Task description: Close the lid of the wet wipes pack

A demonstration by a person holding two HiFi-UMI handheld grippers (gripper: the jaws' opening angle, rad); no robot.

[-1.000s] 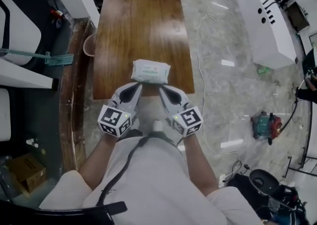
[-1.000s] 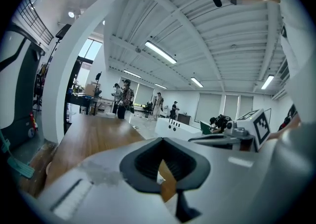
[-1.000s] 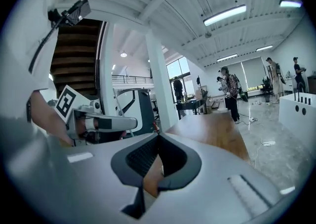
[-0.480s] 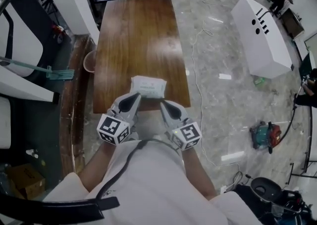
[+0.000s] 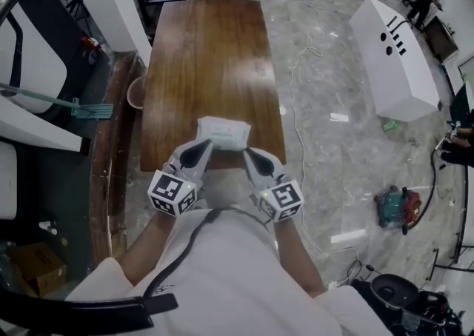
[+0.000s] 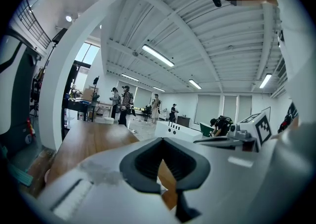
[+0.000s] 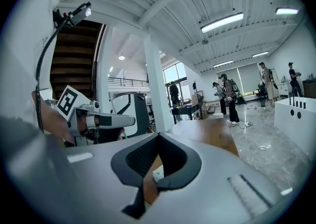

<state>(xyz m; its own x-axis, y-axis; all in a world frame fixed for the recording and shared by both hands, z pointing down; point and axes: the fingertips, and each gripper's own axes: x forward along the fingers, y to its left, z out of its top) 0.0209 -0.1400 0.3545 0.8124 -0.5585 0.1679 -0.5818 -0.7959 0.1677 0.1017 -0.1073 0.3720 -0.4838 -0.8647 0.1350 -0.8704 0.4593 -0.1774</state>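
A white wet wipes pack (image 5: 222, 133) with green print lies flat near the front edge of the wooden table (image 5: 211, 53). Whether its lid is down cannot be told from here. My left gripper (image 5: 204, 145) is shut and empty, its tips at the pack's front left corner. My right gripper (image 5: 248, 153) is likewise shut and empty at the pack's front right corner. In the left gripper view the left gripper (image 6: 162, 139) has its dark pads meeting. In the right gripper view the right gripper (image 7: 159, 134) looks the same, and a sliver of the pack (image 7: 157, 172) shows through the jaw opening.
A round pinkish bowl (image 5: 135, 92) sits by the table's left edge. A long white cabinet (image 5: 396, 38) lies on the marble floor at right, with cables (image 5: 296, 68) and a red and green machine (image 5: 396, 197). People stand at the room's far end.
Both grippers have risen slightly and stay shut at the pack's front edge. The head view has shifted, showing more of the table's far end. The pack has not moved.
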